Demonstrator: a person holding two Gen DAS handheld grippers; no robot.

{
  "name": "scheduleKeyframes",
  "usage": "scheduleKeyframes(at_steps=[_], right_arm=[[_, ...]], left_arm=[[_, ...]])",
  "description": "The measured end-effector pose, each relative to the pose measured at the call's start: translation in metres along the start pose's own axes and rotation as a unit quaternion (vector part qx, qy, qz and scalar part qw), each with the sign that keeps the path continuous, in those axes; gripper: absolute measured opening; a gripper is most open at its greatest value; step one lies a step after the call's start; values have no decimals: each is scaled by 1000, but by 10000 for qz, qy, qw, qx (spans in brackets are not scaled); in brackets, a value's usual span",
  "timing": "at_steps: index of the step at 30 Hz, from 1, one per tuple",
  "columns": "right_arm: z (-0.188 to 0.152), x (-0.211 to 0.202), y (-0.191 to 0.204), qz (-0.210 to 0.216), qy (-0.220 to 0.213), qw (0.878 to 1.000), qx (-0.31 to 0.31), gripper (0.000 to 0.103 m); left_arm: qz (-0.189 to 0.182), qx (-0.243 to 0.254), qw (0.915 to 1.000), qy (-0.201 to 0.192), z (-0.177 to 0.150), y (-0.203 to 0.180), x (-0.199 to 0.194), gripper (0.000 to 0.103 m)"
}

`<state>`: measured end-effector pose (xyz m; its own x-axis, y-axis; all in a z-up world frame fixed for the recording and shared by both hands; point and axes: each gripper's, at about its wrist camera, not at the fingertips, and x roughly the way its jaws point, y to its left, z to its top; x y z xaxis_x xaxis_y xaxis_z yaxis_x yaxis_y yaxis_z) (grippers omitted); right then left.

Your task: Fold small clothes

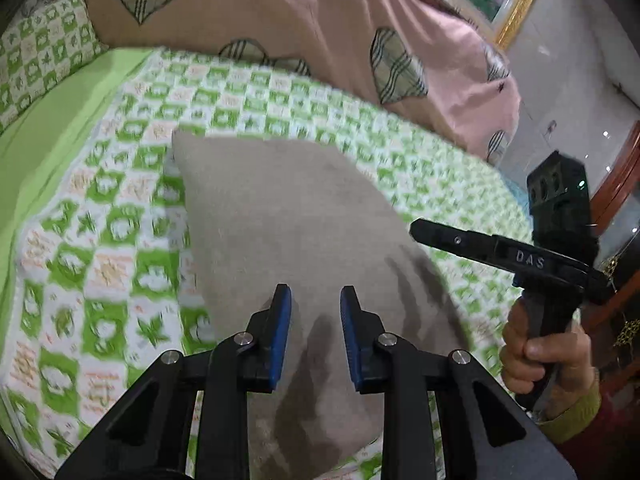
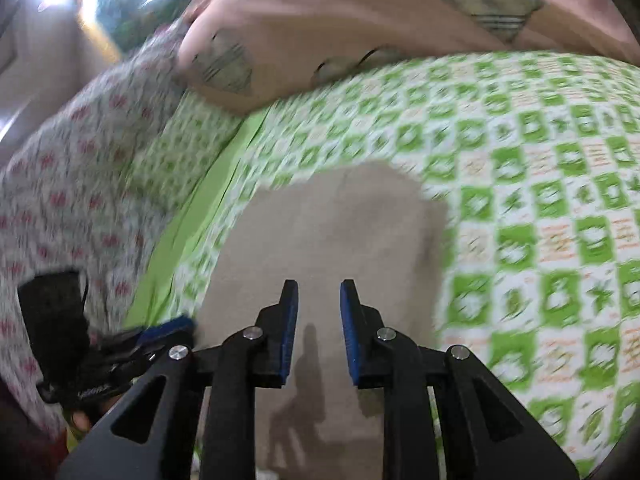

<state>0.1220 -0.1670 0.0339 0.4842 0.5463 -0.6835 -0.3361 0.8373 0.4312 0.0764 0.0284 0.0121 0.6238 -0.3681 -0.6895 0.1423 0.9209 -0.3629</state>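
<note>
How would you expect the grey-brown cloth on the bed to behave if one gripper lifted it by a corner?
The grey-brown cloth lies flat with soft creases, so it would probably drape limply rather than hold its shape. It looks thin, hence likely light. Resting on the patterned bedsheet, it may drag and bunch if pushed.

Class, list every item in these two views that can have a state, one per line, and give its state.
Left gripper: open, holding nothing, above the cloth.
Right gripper: open, holding nothing, above the cloth.
Grey cloth: lying on the bedsheet, mostly flat, creased near the grippers.
Green checked bedsheet: spread over the bed.
Pink blanket: bunched up behind the cloth.
</note>
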Motion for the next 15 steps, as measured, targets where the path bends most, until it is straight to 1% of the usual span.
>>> scheduleKeyframes(at_steps=[1,2,3,4,6,8,10,11,14,15], right_arm=[[-5,7,1,-107,125,9999,-52,23],[-9,19,-2,-433,276,9986,-95,23],[-12,27,-8,-578,372,9976,-81,20],[-16,36,-16,-610,466,9970,1,20],[-16,40,-30,-455,393,9979,226,19],[-14,41,-29,-529,433,9975,170,19],[-13,43,-21,-720,433,9964,-69,19],[-13,43,-20,-746,431,9963,-76,19],[-14,36,-25,-584,364,9975,128,19],[-15,32,-25,-523,332,9979,168,21]], left_arm=[[96,-68,9998,131,-4,6,11,23],[95,-127,9997,179,-6,10,17,19],[48,-182,9996,191,-7,15,21,11],[-77,-307,9993,191,-7,22,23,7],[-307,-609,9975,189,-7,32,26,4],[-407,-706,9965,179,-8,37,27,3],[-372,-680,9969,152,-9,35,26,3],[-345,-677,9970,149,-9,33,25,3],[-203,-661,9976,78,-14,26,14,3],[-91,-579,9983,58,-17,20,9,3]])
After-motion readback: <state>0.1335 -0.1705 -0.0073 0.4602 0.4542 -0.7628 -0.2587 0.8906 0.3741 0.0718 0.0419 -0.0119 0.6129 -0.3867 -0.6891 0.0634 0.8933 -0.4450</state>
